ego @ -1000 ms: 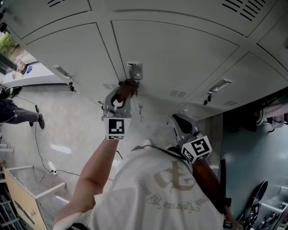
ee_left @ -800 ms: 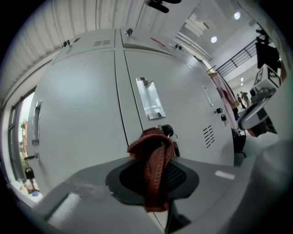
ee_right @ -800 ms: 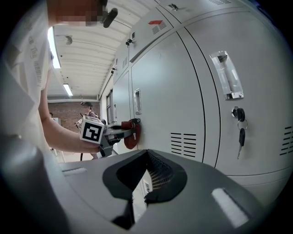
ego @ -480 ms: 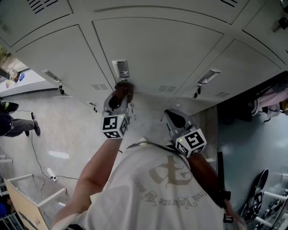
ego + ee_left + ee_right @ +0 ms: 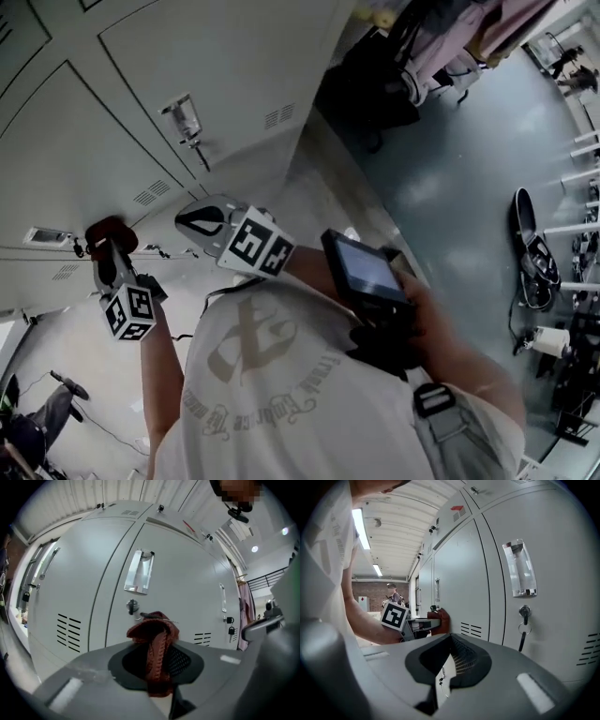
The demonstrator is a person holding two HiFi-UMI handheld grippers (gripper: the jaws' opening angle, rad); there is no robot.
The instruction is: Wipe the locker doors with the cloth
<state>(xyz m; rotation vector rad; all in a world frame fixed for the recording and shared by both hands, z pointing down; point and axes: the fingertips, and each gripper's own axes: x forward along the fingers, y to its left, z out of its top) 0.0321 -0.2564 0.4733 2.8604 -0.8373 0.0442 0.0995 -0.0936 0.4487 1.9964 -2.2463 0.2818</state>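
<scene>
The grey locker doors (image 5: 220, 70) fill the upper left of the head view. My left gripper (image 5: 105, 251) is shut on a red-brown cloth (image 5: 108, 231), which it holds against a door beside a vent. In the left gripper view the cloth (image 5: 155, 639) bunches between the jaws of this gripper (image 5: 157, 665), just below a door's lock (image 5: 132, 605) and chrome handle (image 5: 139, 571). My right gripper (image 5: 192, 221) hovers near the lockers with its jaws nearly together on nothing. Its own view shows the right gripper (image 5: 444, 670) facing a door (image 5: 464, 573), with the cloth (image 5: 442, 619) beyond.
A key (image 5: 524, 620) hangs from a lock under a handle (image 5: 519, 568) close to the right gripper. A device (image 5: 364, 267) is strapped to the right forearm. Clothes (image 5: 450, 42) hang past the locker row, a dark board (image 5: 532, 248) lies on the floor, and a person (image 5: 37, 417) stands lower left.
The head view has swung right, so the lockers slid to the upper left and the room's floor appeared. The left gripper still holds the cloth against the door, now lower beside a vent.
</scene>
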